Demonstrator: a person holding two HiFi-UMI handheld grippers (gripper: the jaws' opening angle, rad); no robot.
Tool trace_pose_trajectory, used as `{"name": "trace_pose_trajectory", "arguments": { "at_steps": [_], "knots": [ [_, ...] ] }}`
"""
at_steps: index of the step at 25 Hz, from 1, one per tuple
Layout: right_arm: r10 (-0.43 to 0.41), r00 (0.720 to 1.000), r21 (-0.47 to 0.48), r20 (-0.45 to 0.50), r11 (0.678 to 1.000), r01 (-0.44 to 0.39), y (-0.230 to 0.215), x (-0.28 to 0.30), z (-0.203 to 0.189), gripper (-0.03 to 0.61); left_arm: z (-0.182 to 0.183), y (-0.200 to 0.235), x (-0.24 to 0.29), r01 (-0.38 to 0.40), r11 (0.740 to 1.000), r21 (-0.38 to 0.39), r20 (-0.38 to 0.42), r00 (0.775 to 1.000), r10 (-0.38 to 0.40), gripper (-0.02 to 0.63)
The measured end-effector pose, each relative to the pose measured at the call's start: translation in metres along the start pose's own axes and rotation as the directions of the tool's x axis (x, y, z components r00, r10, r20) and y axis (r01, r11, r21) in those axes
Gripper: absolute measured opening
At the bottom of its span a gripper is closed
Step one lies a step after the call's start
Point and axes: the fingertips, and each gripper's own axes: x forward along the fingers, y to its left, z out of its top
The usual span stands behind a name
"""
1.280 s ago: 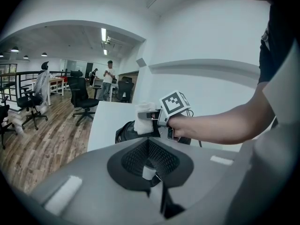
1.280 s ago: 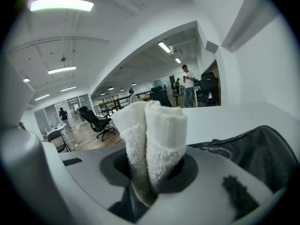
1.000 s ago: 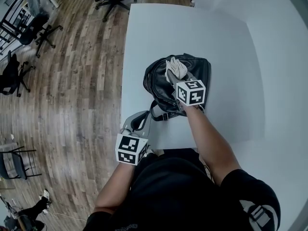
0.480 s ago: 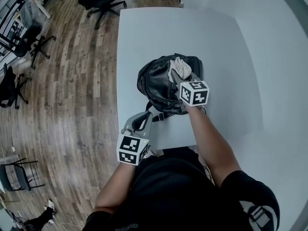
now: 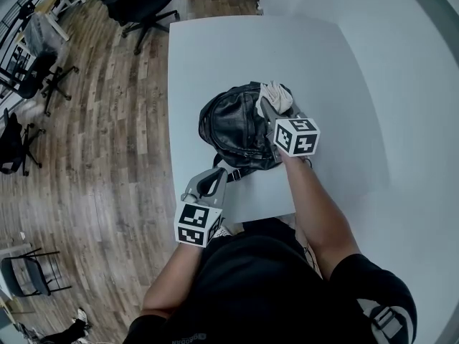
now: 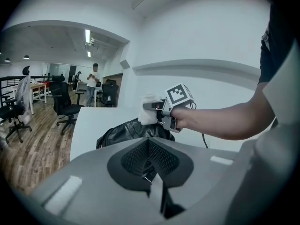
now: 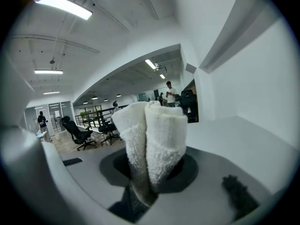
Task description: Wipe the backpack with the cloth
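A black leather backpack [image 5: 233,124] lies on the white table [image 5: 215,56]. My right gripper [image 5: 269,110] is shut on a folded white cloth [image 5: 277,95], which rests at the backpack's far right edge. In the right gripper view the cloth [image 7: 152,135] stands bunched between the jaws of my right gripper [image 7: 147,177]. My left gripper [image 5: 214,176] hovers shut and holding nothing near the table's front edge, just short of the backpack's strap [image 5: 242,170]. From the left gripper [image 6: 149,161] I see the backpack [image 6: 124,131], the cloth [image 6: 149,115] and the right gripper [image 6: 161,110].
The table's left edge [image 5: 171,120] drops to a wooden floor [image 5: 93,156] where office chairs [image 5: 133,2] stand. A white wall [image 5: 423,120] runs along the right. A cable [image 6: 204,142] hangs from the right gripper. People stand far off [image 6: 93,78].
My right gripper has carried the cloth across the backpack's top towards its far right edge. The left gripper has stayed where it was.
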Motion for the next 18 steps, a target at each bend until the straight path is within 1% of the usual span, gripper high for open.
{"name": "trace_pose_trajectory", "arguments": {
  "at_steps": [9,12,18],
  "knots": [
    [-0.062,0.997,0.005,0.035,0.998,0.062,-0.026,-0.028,0.012,0.098,0.001,-0.015,0.0,0.035,0.998,0.043,-0.003,0.999,-0.034,0.006],
    [-0.079,0.996,0.001,0.041,0.997,0.079,-0.031,-0.037,0.014,0.098,0.002,-0.021,-0.001,0.045,0.998,0.045,-0.004,0.999,-0.045,0.006],
    [-0.107,0.993,-0.008,0.05,0.994,0.107,-0.043,-0.05,0.017,0.098,0.008,-0.027,0.0,0.051,0.997,0.056,0.018,0.998,-0.052,0.006]
  ]
}}
